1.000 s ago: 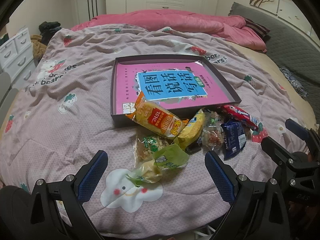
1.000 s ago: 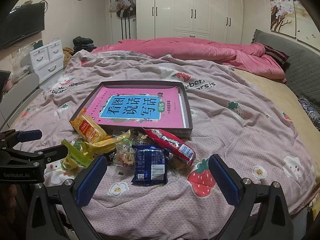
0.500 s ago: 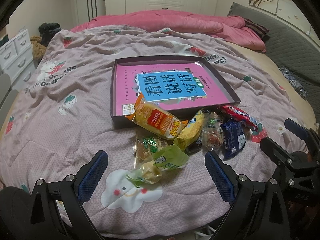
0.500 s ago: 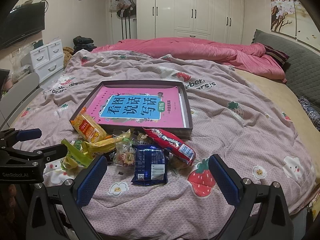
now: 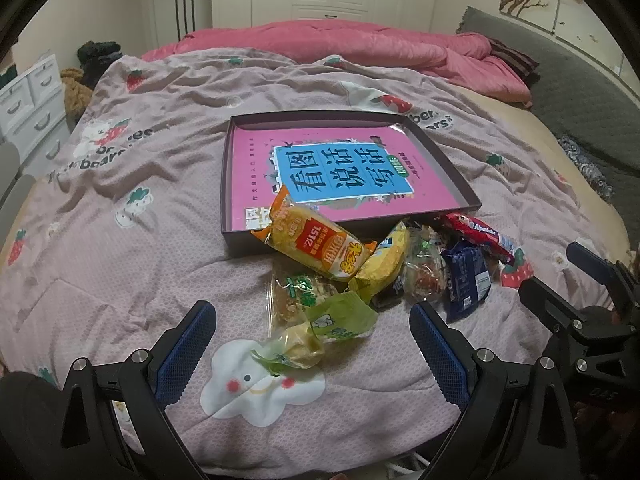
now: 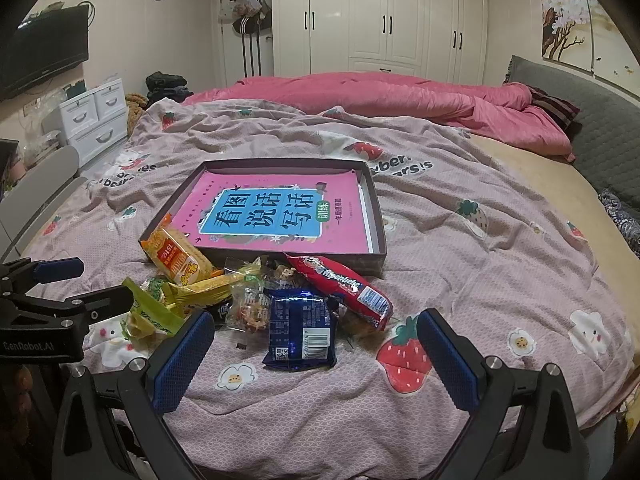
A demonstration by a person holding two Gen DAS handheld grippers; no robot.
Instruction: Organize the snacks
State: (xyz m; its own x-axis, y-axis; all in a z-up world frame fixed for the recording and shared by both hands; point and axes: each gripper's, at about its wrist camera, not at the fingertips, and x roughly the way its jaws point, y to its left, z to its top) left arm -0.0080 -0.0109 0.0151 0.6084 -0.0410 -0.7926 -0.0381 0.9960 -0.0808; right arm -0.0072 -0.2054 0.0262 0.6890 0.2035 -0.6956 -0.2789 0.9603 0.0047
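Observation:
A shallow dark box (image 5: pixel 464 196) (image 6: pixel 378 216) with a pink and blue book inside lies on the bed. Just in front of it sits a heap of snack packets: an orange and yellow pack (image 5: pixel 316 246) (image 6: pixel 178 258) leaning on the box's front rim, a green packet (image 5: pixel 340 318) (image 6: pixel 150 314), a dark blue packet (image 5: pixel 466 280) (image 6: pixel 300 326) and a red roll (image 5: pixel 476 236) (image 6: pixel 344 286). My left gripper (image 5: pixel 316 354) hangs open near the green packet. My right gripper (image 6: pixel 314 354) is open close to the blue packet. Neither holds anything.
The pinkish quilt (image 5: pixel 140 208) with strawberry and cloud prints covers the bed; a pink duvet (image 6: pixel 400 94) is bunched at the far side. White drawers (image 6: pixel 96 118) stand at the left, a grey headboard (image 6: pixel 600 132) at the right, wardrobes behind.
Both grippers have edged slightly forward toward the snack heap; nothing has been grasped and the snacks lie as before.

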